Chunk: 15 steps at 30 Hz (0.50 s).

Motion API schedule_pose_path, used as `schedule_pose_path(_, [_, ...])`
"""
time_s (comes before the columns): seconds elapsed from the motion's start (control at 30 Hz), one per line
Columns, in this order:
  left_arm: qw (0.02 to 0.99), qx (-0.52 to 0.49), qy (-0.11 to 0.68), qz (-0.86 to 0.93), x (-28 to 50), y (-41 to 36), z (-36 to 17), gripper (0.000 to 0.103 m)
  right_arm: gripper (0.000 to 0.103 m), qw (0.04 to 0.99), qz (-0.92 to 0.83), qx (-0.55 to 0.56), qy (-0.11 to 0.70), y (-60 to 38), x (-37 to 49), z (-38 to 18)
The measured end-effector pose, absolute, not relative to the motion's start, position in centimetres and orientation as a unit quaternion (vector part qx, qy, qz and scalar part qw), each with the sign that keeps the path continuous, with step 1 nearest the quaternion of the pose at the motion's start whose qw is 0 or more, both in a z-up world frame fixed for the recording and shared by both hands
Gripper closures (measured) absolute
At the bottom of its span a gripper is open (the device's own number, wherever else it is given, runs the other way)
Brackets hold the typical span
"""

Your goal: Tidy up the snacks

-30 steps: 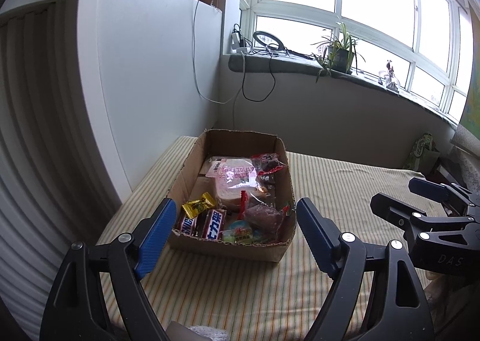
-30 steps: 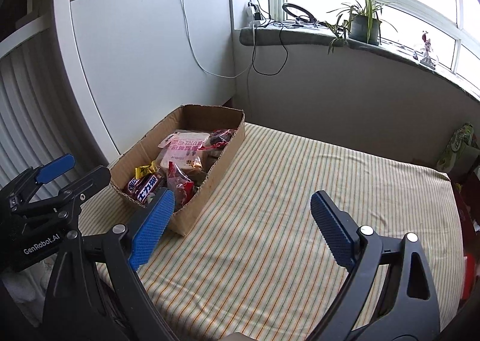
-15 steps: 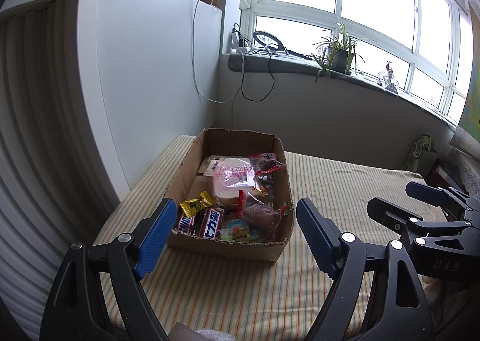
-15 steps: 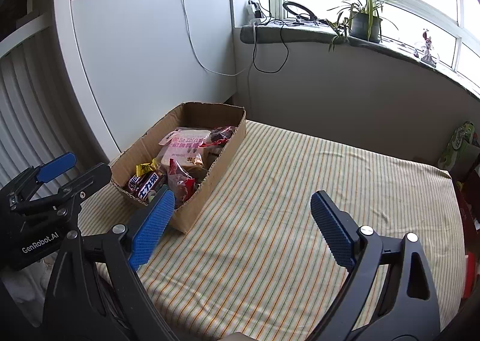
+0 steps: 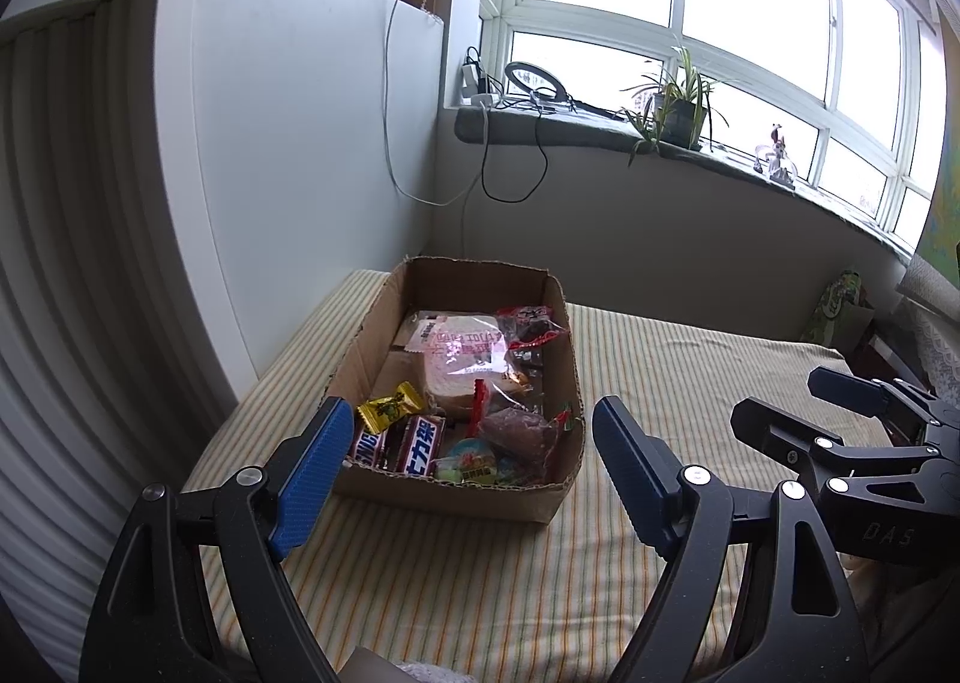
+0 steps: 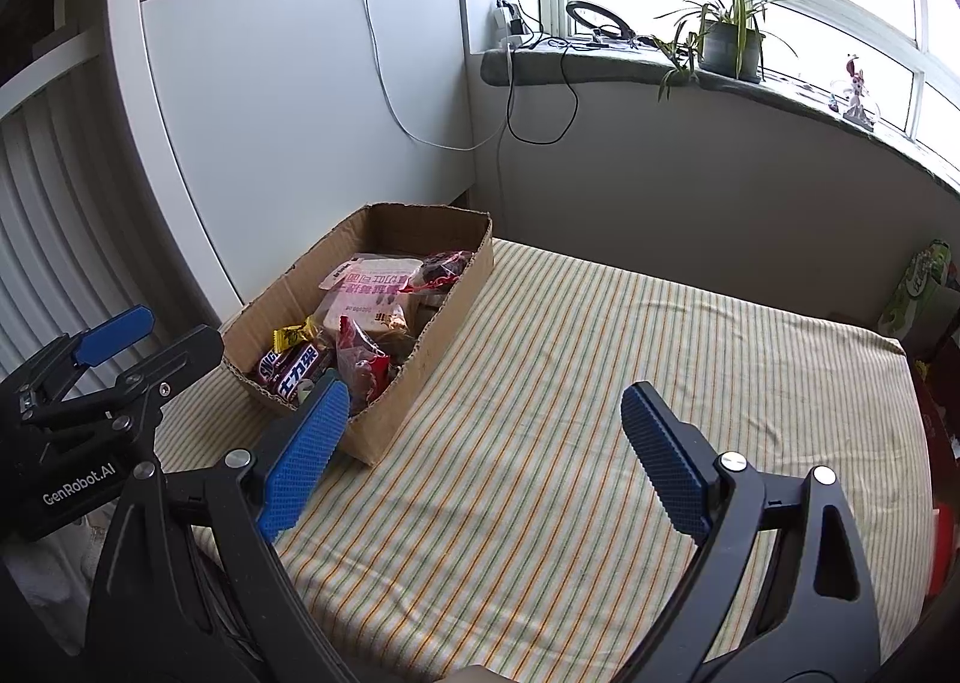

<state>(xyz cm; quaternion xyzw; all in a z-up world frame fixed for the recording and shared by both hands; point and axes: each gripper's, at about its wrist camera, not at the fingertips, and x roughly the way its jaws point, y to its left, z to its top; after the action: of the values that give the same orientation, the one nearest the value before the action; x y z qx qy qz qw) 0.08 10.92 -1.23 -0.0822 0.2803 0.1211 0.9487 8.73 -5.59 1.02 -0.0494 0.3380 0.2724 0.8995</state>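
A shallow cardboard box (image 5: 558, 323) (image 6: 462, 287) stands on a striped cloth, filled with snacks: a bagged bread (image 5: 462, 365) (image 6: 372, 293), a yellow candy (image 5: 390, 406) (image 6: 294, 335), chocolate bars (image 5: 414, 443) (image 6: 294, 371) and red packets (image 5: 528, 323) (image 6: 360, 365). My left gripper (image 5: 465, 455) hangs open just short of the box's near end, nothing between its fingers. Over the bare cloth to the right of the box, my right gripper (image 6: 480, 443) is open and holds nothing. Each gripper shows at the edge of the other's view.
The striped cloth (image 6: 600, 383) covers a flat surface that ends at white cabinet panels (image 5: 288, 155) on the left and a wall under a window sill (image 6: 660, 71) with a potted plant (image 6: 729, 38) and cables. A green bag (image 6: 918, 287) stands at the far right.
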Motion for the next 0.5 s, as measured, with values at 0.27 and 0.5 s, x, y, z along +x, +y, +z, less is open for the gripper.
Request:
schedule_pose_path(0.27, [0.948,-0.081,0.282,0.123,0.11,10.94,-1.39,0.021,0.009,0.899,0.272,-0.049,0.338,-5.58,8.74,1.0])
schedule_pose_path(0.5, [0.949,-0.078,0.279,0.124,0.02,10.79,-1.43,0.021,0.009,0.899,0.272,-0.049,0.339,-5.62,8.82,0.93])
